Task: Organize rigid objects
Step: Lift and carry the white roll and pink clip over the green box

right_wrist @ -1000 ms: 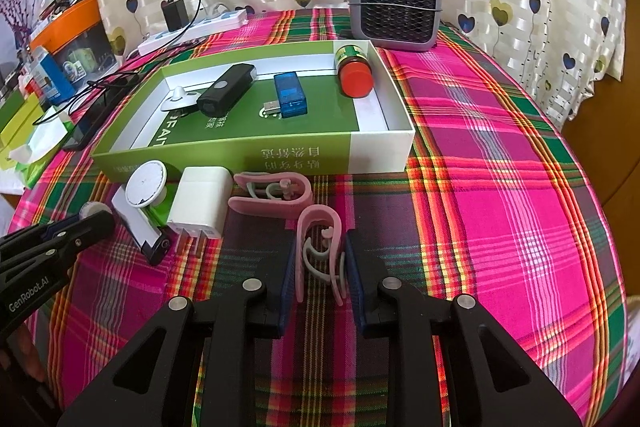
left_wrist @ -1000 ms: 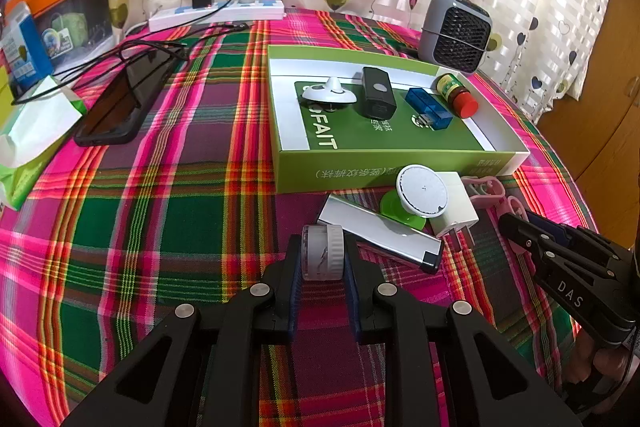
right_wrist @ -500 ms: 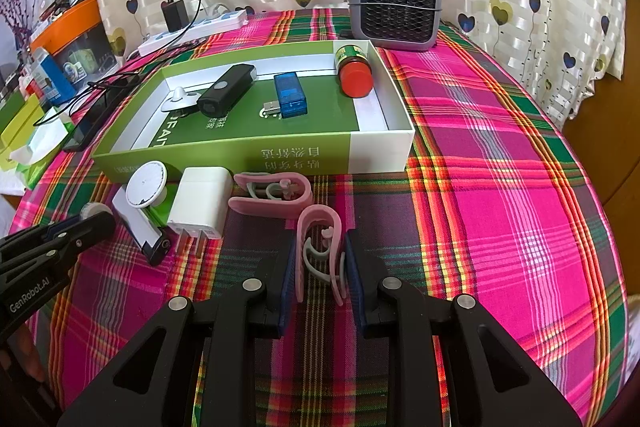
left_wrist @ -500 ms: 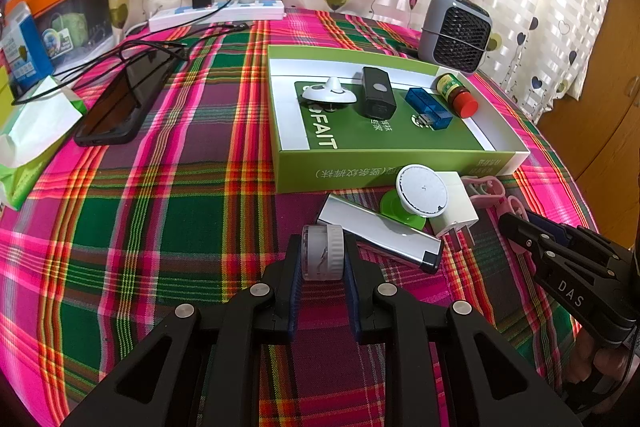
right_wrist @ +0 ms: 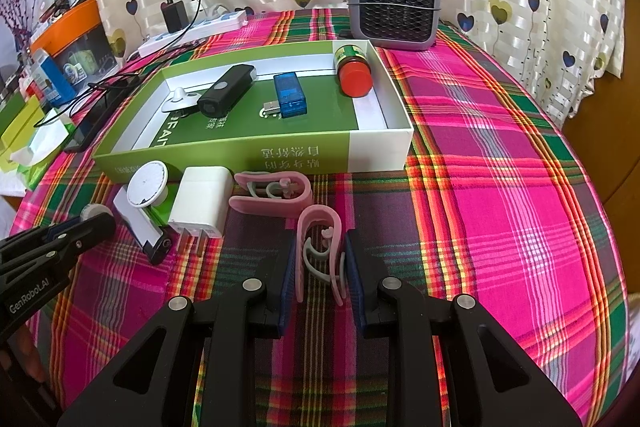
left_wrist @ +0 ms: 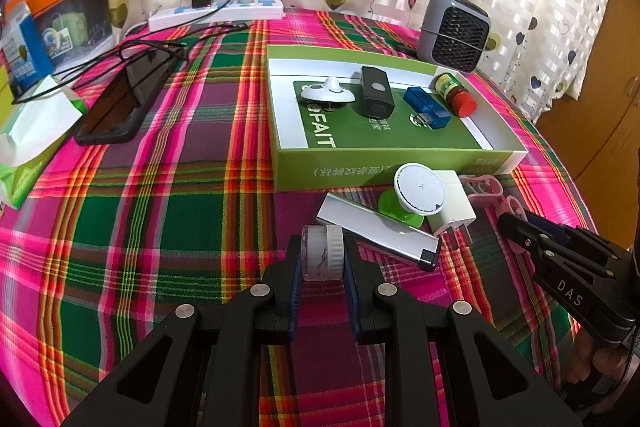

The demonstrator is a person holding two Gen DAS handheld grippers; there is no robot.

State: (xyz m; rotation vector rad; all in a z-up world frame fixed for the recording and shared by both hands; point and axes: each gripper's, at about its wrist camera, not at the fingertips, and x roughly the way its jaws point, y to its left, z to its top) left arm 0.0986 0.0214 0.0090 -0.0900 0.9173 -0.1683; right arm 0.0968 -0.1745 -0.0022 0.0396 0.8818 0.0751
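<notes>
Left wrist view, L gripper [left_wrist: 322, 258] clamped on small white roll [left_wrist: 322, 251], R gripper [right_wrist: 320, 255] pinching pink clip [right_wrist: 320, 247], green box [right_wrist: 256, 155] w/ items just beyond, plaid cloth [right_wrist: 500, 187]

Left gripper [left_wrist: 322, 258], bottom centre of its own view, pitched down, jaws clamped on a small white cap [left_wrist: 322, 253]. Right gripper [right_wrist: 322, 259], bottom centre of its view, same downward pitch, jaws pinched on a pink clip [right_wrist: 320, 247]. Fingers [left_wrist: 600, 363] of the person's right hand visible lower right in the left view.
</notes>
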